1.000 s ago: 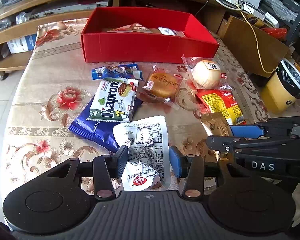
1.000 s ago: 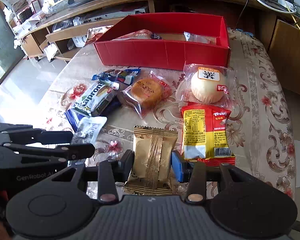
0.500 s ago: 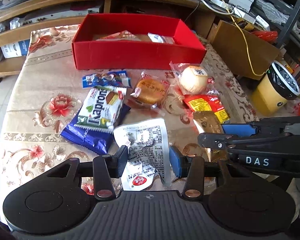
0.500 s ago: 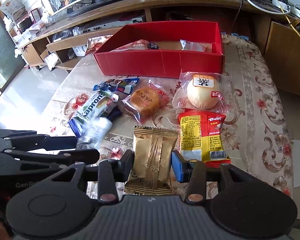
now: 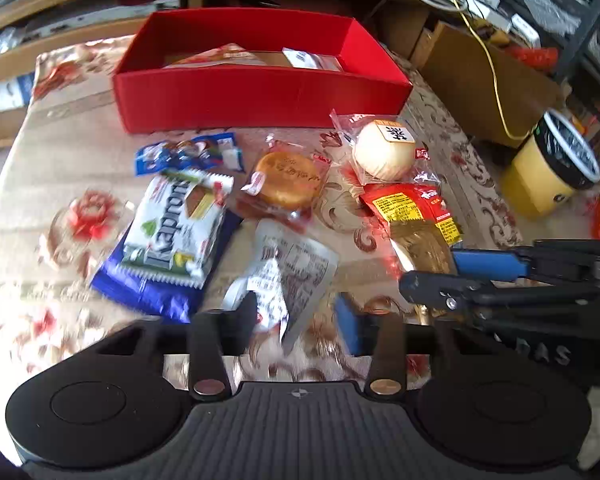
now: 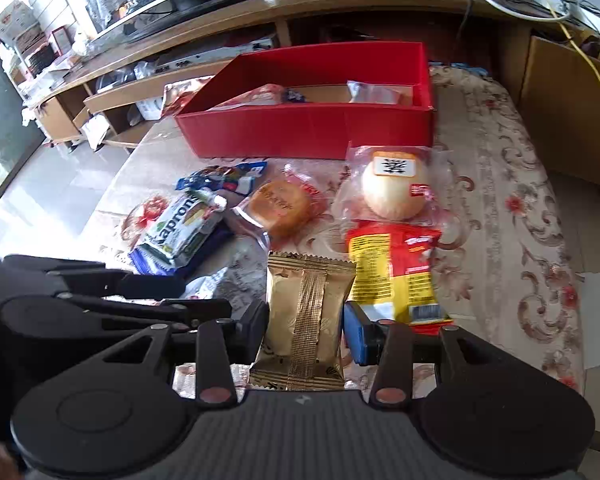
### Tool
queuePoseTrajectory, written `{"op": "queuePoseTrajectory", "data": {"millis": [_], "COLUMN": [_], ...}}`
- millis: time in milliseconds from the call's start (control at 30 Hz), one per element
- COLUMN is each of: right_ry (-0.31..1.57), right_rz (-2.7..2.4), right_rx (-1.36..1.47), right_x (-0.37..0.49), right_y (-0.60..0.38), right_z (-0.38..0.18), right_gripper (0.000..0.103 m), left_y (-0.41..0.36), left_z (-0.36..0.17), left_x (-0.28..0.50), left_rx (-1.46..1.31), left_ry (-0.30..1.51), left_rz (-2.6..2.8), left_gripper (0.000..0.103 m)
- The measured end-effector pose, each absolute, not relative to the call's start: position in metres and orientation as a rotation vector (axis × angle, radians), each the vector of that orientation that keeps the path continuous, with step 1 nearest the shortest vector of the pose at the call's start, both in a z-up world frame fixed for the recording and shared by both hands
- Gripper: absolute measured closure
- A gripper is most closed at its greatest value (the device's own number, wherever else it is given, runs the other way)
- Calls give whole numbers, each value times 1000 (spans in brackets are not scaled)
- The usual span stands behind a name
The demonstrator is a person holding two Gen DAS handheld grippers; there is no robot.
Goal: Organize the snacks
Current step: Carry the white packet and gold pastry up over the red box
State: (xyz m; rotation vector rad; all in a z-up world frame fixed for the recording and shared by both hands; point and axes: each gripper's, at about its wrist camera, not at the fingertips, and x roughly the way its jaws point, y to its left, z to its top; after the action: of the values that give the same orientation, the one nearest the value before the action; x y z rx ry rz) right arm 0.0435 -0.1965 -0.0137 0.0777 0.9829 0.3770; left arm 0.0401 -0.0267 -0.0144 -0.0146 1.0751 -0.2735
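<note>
My left gripper (image 5: 300, 320) hangs over the floral tablecloth with its jaws opening. A crumpled white snack packet (image 5: 292, 268) sags between them, leaning on the left finger and clear of the blue right pad. My right gripper (image 6: 306, 328) is shut on a gold snack packet (image 6: 308, 304) held upright above the table. The red box (image 5: 260, 96) stands at the far side with a few packets inside. Loose snacks lie in front of it: a Kapron wafer pack (image 5: 176, 228), a brown pastry (image 5: 288, 180), a white bun (image 5: 384, 152) and a red-yellow packet (image 5: 412, 208).
A yellow bin (image 5: 552, 172) with a black liner stands off the table's right edge beside a cardboard box. A wooden shelf unit with cables runs behind the table. The two grippers sit close side by side, the right one (image 5: 480, 276) just right of the left.
The left gripper's jaws have widened and the white packet has slumped and crumpled between them. The left view has shifted and blurred. The right gripper keeps its hold on the gold packet.
</note>
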Motion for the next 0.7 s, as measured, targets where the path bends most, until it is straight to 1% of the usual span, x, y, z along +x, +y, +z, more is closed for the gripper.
{"op": "queuePoseTrajectory", "data": {"millis": [33,100,233,300,333,400,500,533,600,700], "right_ry": [986,990,997,999,999,1001,1000,999,998,998], "right_rz": [375,371,372,372,372,370,369,373,377,369], "right_rx": [88,97,109,114,116,122,125,122,117,117], "right_x": [44,45,46,47,48,50,50,50,48,48], "right_y": [-199,-203,-206,-207,-208,-210,-210,-210,-208,-209], "right_z": [-14,-15,-17,-17,-17,-18,-17,-17,-17,-17], "right_gripper": [58,58,58,58,58,58,58,58,58,58], "left_y": [-29,-32,-38,-42,-44,-47,-46,-44,-40,-39], "left_z": [-16,-21,-36,-45,-45,-45,-42,-40,-33,-25], "left_x": [43,50,63,68,66,59,50,50,48,47], "left_rx": [6,26,86,124,150,189,161,146,110,82], "left_ry": [1079,1095,1123,1142,1133,1133,1140,1139,1130,1117], "left_rz": [-279,-283,-295,-295,-297,-313,-321,-318,-315,-315], "left_gripper": [39,31,30,33,37,40,43,47,49,50]}}
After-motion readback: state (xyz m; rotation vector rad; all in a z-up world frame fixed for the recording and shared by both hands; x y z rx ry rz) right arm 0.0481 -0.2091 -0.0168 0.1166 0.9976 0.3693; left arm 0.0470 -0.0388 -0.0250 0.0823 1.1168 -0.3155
